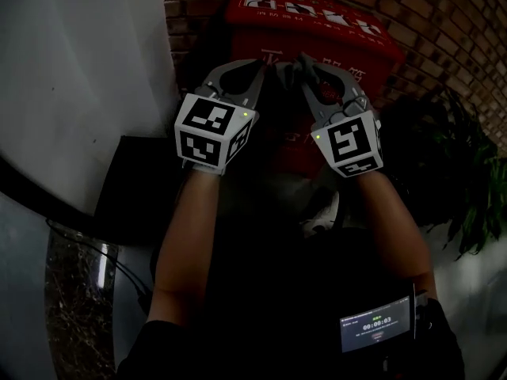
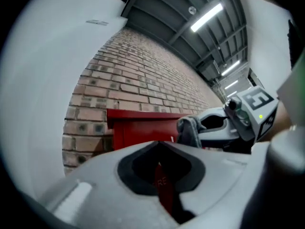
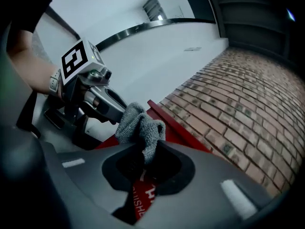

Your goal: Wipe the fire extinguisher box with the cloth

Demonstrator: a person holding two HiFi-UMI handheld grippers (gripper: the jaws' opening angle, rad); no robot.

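Observation:
The red fire extinguisher box (image 1: 317, 22) stands against a brick wall, straight ahead of both grippers. My right gripper (image 1: 305, 63) is shut on a bunched grey cloth (image 3: 138, 125), which sticks up past its tips in front of the box's top edge (image 3: 167, 123). Close to its left, my left gripper (image 1: 260, 71) is shut with nothing in it. In the left gripper view its jaws (image 2: 159, 151) leave a thin slit that shows the red box (image 2: 138, 130), and the cloth (image 2: 189, 130) hangs at the right gripper's tip. The two grippers' tips nearly meet.
A brick wall (image 1: 444, 14) runs behind the box. To the left is a white wall (image 1: 79, 70), with a dark mat or panel (image 1: 135, 180) at its foot. A green plant (image 1: 467, 180) is at the right. A small timer screen (image 1: 376, 327) sits near the person's waist.

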